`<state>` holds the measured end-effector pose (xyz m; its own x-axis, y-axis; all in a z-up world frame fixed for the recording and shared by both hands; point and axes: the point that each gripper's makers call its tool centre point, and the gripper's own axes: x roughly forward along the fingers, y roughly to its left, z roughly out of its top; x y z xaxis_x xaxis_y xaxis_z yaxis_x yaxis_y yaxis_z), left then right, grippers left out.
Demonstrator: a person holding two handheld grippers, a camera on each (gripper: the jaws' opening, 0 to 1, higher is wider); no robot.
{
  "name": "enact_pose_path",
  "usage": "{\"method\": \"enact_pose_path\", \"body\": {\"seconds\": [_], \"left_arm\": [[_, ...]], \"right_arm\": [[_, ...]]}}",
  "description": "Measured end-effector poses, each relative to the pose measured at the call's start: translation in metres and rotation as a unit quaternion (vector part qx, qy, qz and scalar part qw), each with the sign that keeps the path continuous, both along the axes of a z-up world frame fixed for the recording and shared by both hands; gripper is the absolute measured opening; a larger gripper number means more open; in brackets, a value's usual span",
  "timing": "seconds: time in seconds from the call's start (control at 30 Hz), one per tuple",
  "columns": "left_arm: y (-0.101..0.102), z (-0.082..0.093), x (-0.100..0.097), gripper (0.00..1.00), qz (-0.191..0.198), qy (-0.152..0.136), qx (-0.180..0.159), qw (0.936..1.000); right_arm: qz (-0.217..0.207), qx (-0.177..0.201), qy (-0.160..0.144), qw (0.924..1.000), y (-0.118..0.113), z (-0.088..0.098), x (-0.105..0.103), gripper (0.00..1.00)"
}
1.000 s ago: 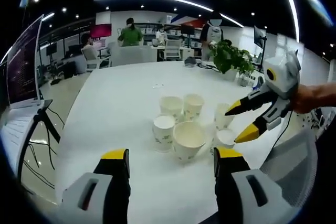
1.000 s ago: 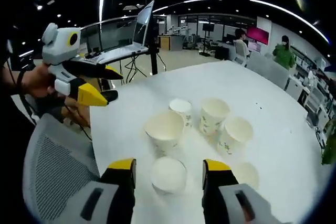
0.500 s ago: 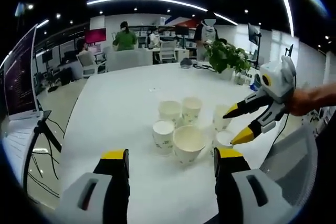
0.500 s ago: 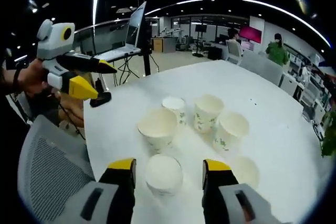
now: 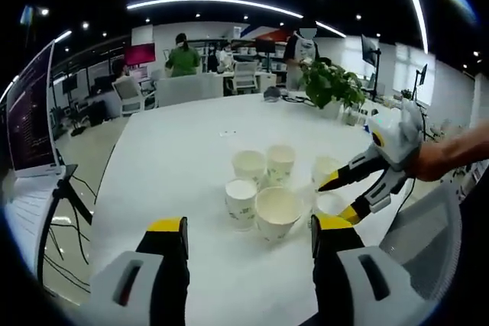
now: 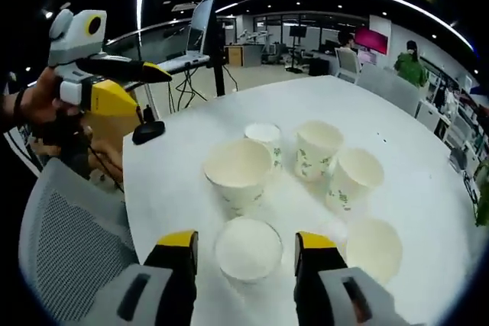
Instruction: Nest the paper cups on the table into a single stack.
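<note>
As six paper cups (image 6: 239,177) stood clustered on the white desk (image 5: 176,158), you held both grippers' fingers released, grasping nothing.

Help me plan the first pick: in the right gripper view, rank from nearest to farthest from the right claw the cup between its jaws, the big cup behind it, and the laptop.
1. The cup between the jaws, right at the right claw, jaws open around it.
2. The big cup, just beyond, mid-table.
3. The laptop, far back, past the table edge, upper left.
</note>
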<state>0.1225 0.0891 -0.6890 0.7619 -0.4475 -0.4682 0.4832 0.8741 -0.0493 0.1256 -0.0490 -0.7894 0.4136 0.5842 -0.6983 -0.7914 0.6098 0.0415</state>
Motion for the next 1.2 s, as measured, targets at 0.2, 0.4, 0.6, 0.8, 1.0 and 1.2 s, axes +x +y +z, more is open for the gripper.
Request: {"method": "enact_pose_path", "body": {"seconds": [0.2,0.4,0.6,0.8,1.0,1.2], "left_arm": [[0.0,-0.002,-0.002,0.64,-0.001,0.001,-0.001,1.0],[-0.003,-0.005,-0.006,0.64,-0.001,0.005,-0.002,1.0],[-0.003,-0.008,-0.007,0.64,-0.004,0.007,-0.003,1.0],[-0.009,-0.01,-0.01,0.63,-0.011,0.012,-0.005,0.9999],[-0.015,-0.019,-0.014,0.63,-0.023,0.021,-0.005,0.9995],[-0.02,-0.026,-0.018,0.62,-0.031,0.031,-0.009,0.999]], "right_arm": [[0.016,-0.034,0.006,0.9993,0.002,-0.013,-0.006,0.51],[0.024,-0.057,0.009,0.9981,-0.001,-0.018,-0.011,0.42],[0.033,-0.044,0.017,0.9984,0.002,-0.016,-0.014,0.38],[0.037,-0.035,0.012,0.9986,-0.001,-0.003,-0.016,0.38],[0.039,-0.036,0.005,0.9986,-0.005,0.001,-0.013,0.38],[0.037,-0.024,-0.005,0.999,-0.01,0.024,-0.012,0.38]]}}
